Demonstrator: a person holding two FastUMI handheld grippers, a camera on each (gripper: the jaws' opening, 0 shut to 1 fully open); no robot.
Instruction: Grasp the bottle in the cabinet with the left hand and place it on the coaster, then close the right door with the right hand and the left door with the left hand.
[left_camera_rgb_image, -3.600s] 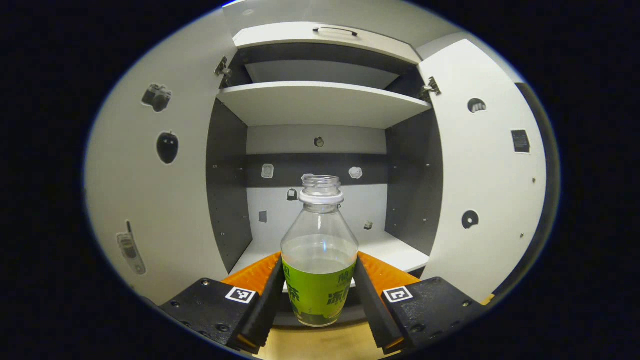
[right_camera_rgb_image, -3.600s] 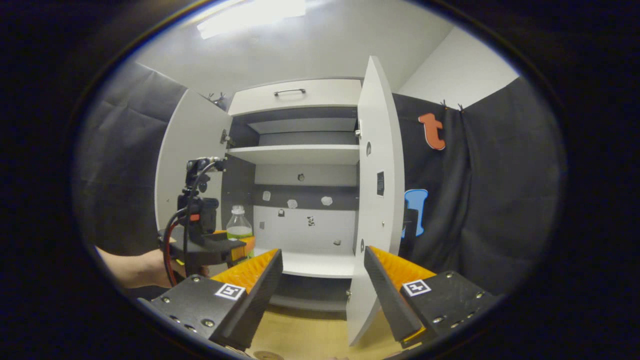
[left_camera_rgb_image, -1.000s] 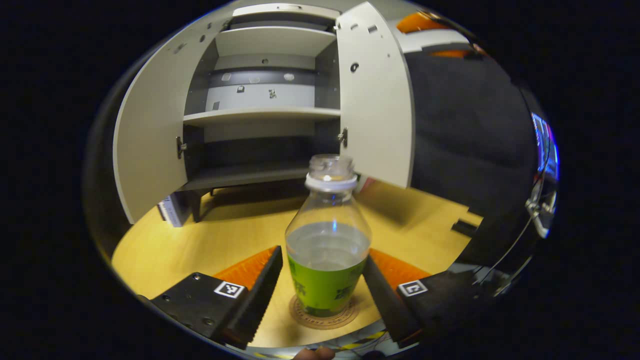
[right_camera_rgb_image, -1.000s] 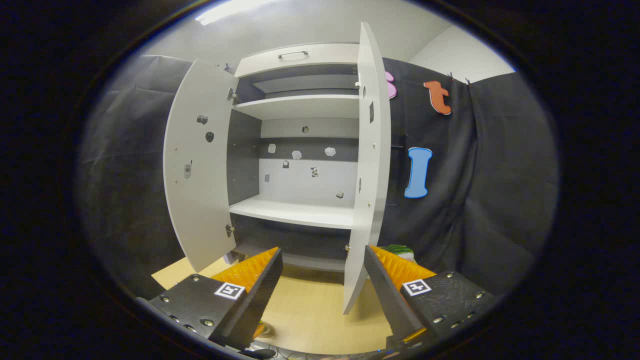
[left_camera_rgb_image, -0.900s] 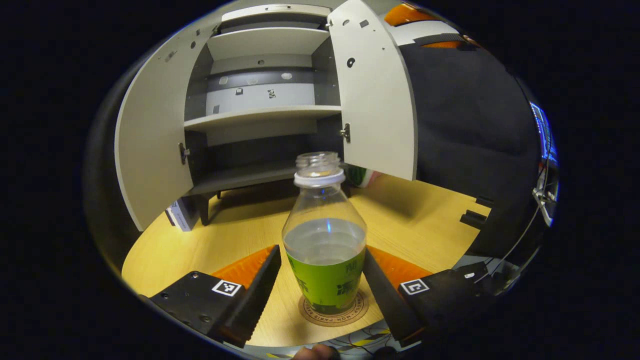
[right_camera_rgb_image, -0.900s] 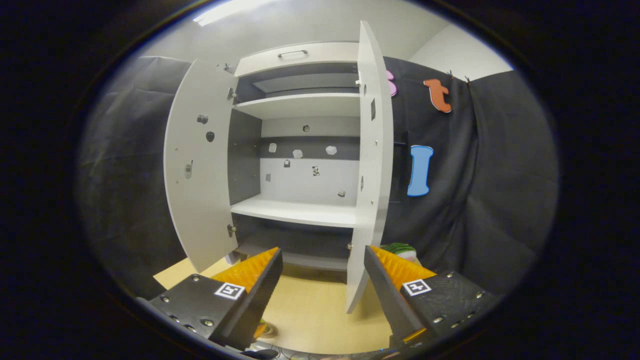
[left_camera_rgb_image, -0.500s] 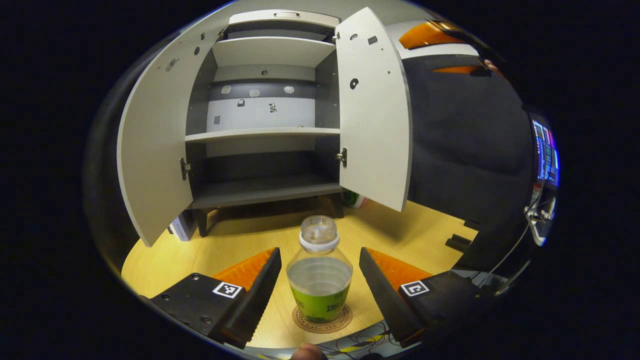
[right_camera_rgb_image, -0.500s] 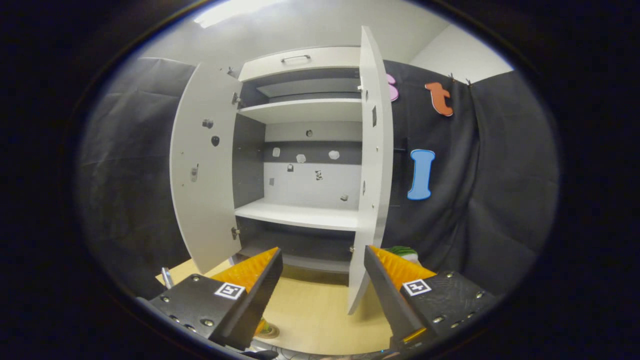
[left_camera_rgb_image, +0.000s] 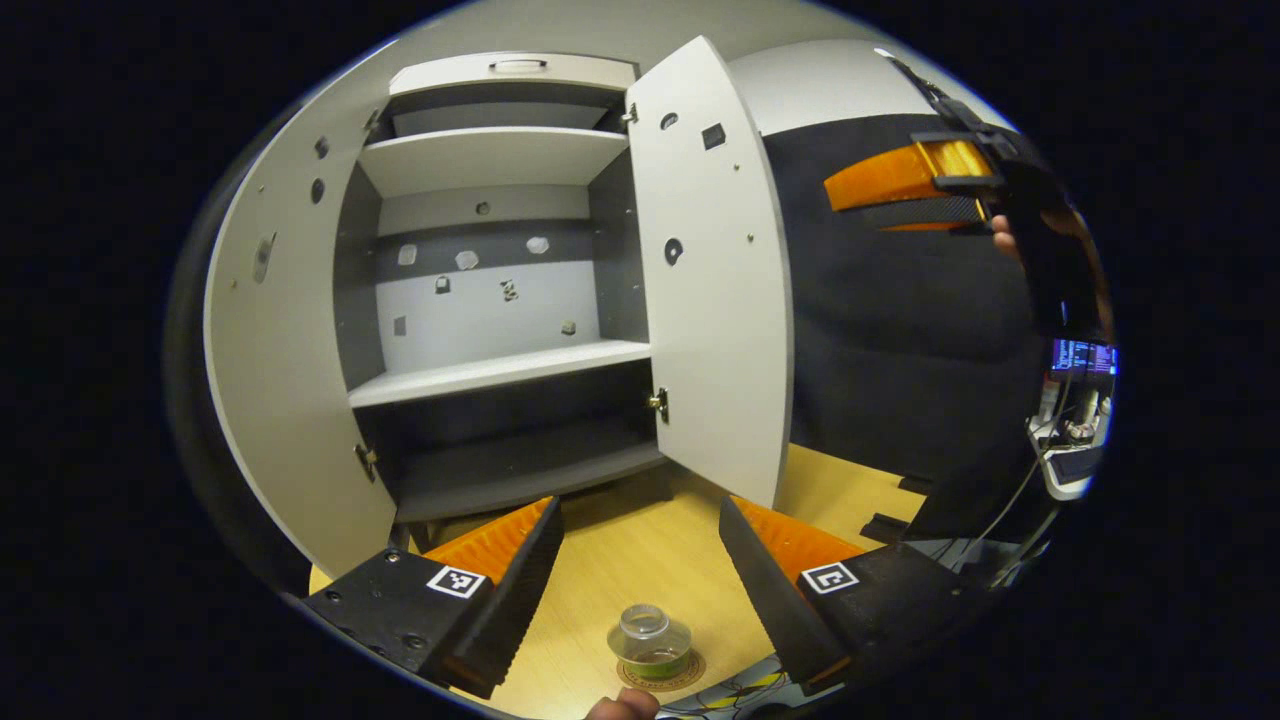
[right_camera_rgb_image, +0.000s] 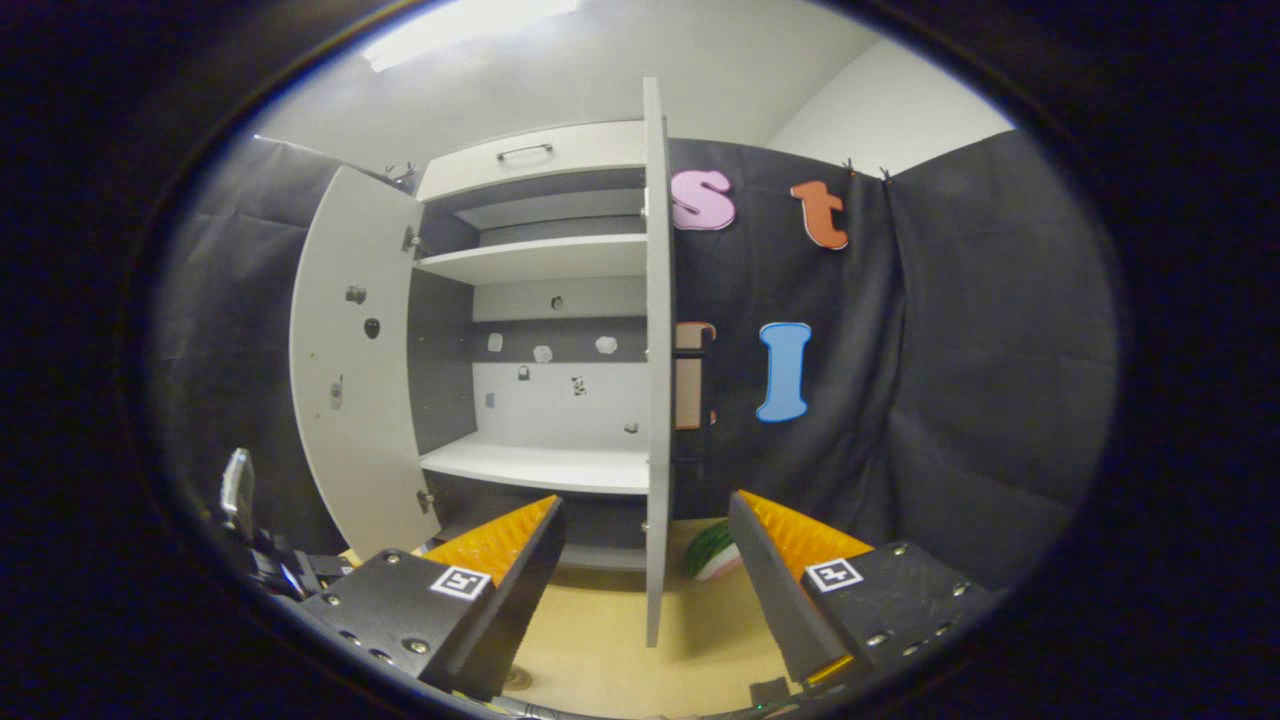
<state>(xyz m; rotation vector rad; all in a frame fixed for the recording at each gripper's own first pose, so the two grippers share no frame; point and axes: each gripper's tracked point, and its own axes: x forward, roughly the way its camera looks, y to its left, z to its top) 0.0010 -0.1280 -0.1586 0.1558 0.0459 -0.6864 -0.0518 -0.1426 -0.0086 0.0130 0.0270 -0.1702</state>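
A clear bottle (left_camera_rgb_image: 650, 640) with a green label and no cap stands upright on a round coaster (left_camera_rgb_image: 690, 672) on the wooden table, near its front edge. My left gripper (left_camera_rgb_image: 640, 512) is open and hangs above and behind the bottle, well apart from it. The white cabinet has both doors swung open: the left door (left_camera_rgb_image: 270, 380) and the right door (left_camera_rgb_image: 715, 290). My right gripper (right_camera_rgb_image: 645, 505) is open and empty, lined up with the right door (right_camera_rgb_image: 655, 380), which I see edge-on. The right gripper (left_camera_rgb_image: 900, 190) also appears high at the right, held by a hand.
The cabinet's middle shelf (right_camera_rgb_image: 540, 465) is bare, with small stickers on the back wall. A green and white object (right_camera_rgb_image: 712, 552) lies on the table (right_camera_rgb_image: 600, 650) behind the right door. Cables and a screen (left_camera_rgb_image: 1075, 400) are at the far right.
The left gripper let go of the bottle on the coaster and drew up and back from it. The right gripper shifted right, so the right door now shows edge-on.
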